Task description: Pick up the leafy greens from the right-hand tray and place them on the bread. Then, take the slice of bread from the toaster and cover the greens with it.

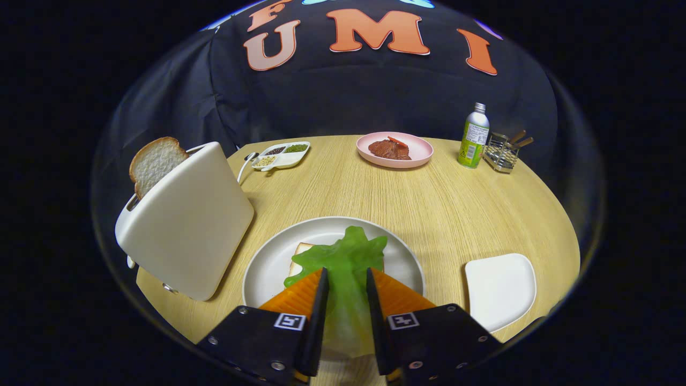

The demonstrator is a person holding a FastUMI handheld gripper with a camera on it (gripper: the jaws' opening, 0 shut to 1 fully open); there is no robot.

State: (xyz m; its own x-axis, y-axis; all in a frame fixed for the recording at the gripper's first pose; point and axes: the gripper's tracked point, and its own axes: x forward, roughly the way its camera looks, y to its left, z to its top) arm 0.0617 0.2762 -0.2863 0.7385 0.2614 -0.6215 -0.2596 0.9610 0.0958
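The gripper has both fingers closed on the leafy greens, a soft, translucent, ruffle-edged leaf that runs back between them and spreads forward over the bread, whose pale corner alone peeks out on the round, smooth white plate. Left of the plate stands a rounded, matte cream toaster with a porous, brown-crusted slice of bread half risen from its slot, and to the right lies a glossy white square tray on the pale wood-grain table. Farther off, a pink plate carries something reddish-brown that I can't make out.
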